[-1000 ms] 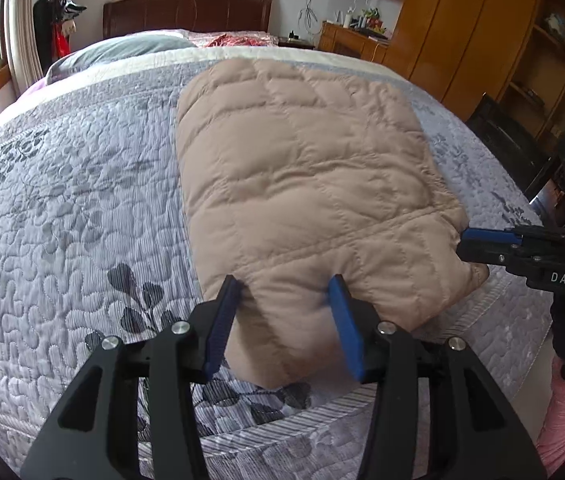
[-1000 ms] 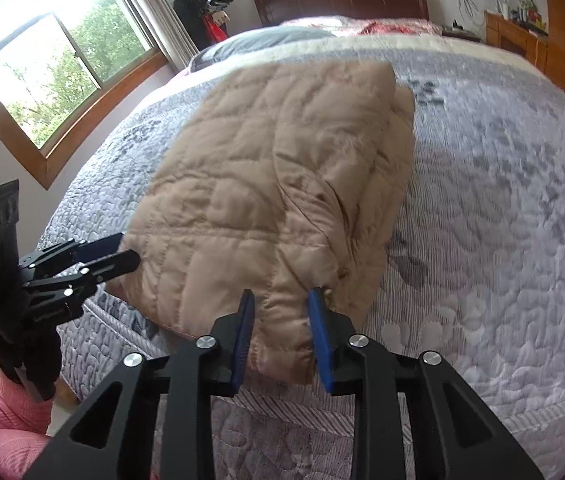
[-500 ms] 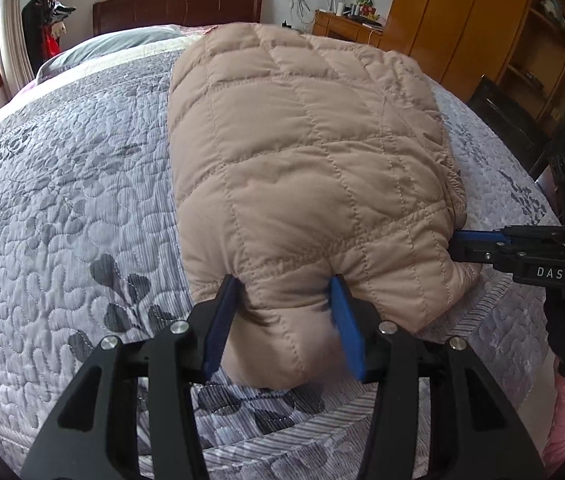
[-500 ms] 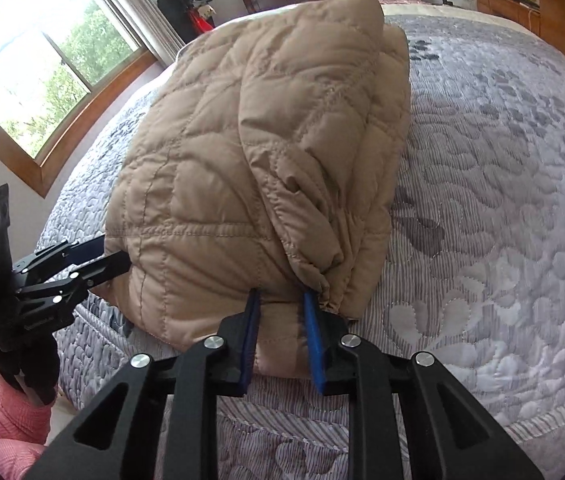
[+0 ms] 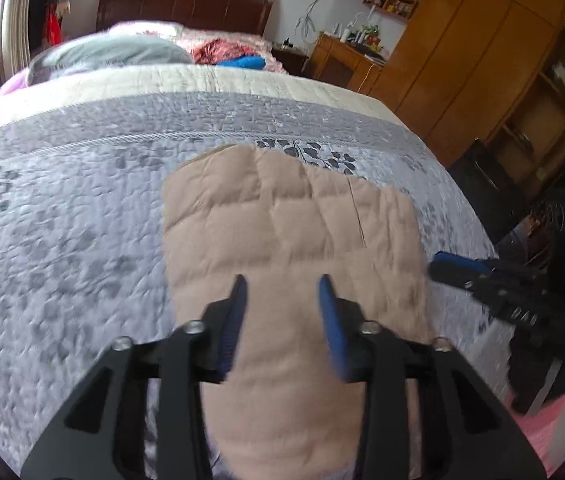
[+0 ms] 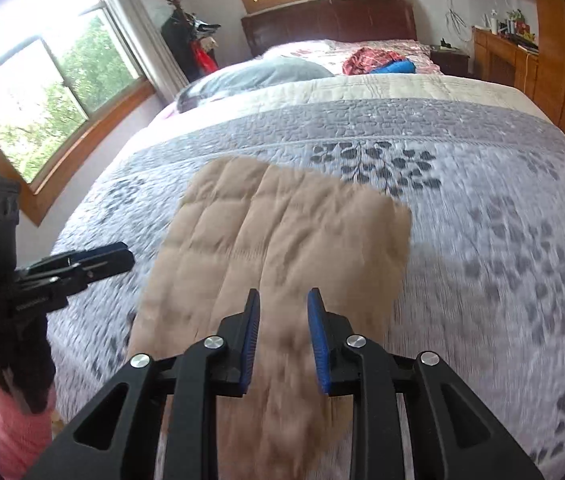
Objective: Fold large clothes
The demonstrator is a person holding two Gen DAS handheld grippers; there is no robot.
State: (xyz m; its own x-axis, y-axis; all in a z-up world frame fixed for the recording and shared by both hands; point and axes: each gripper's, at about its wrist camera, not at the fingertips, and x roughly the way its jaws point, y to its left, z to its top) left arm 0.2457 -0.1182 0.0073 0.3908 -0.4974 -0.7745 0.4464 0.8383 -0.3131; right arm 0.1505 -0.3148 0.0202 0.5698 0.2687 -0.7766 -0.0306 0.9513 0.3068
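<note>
- My left gripper (image 5: 282,292) sits low over the near end of the tan quilted jacket (image 5: 294,232), jaws spread wide, blue pads on either side of the fabric; whether they are pinching it I cannot tell, as the picture is smeared.
- From my left wrist view the jacket lies as a squarish folded slab on the grey patterned bedspread (image 5: 62,240), running from 6 o'clock up past the middle of the picture, its far edge towards 12 o'clock.
- My right gripper (image 6: 283,300) is in the same pose over the jacket (image 6: 282,236), jaws apart with the tan cloth showing between the pads; grip or no grip, I cannot tell here either.
- In the right wrist view the jacket stretches from 6 o'clock to the middle, with the bedspread (image 6: 502,240) open at 3 o'clock.
- Each gripper shows in the other's camera: the right one (image 5: 458,270) out at 3 o'clock just beside the jacket's edge, the left one (image 6: 98,258) at 9 o'clock near the jacket's side, a pink sleeve (image 6: 10,428) below it.
- Up at 12 o'clock I see a grey pillow (image 5: 110,54), a dark wooden headboard (image 5: 186,4) and red and blue clothes (image 6: 382,60).
- A wooden wardrobe (image 5: 482,40) is at 2 o'clock in my left view; a window (image 6: 38,96) at 10 o'clock in my right.
</note>
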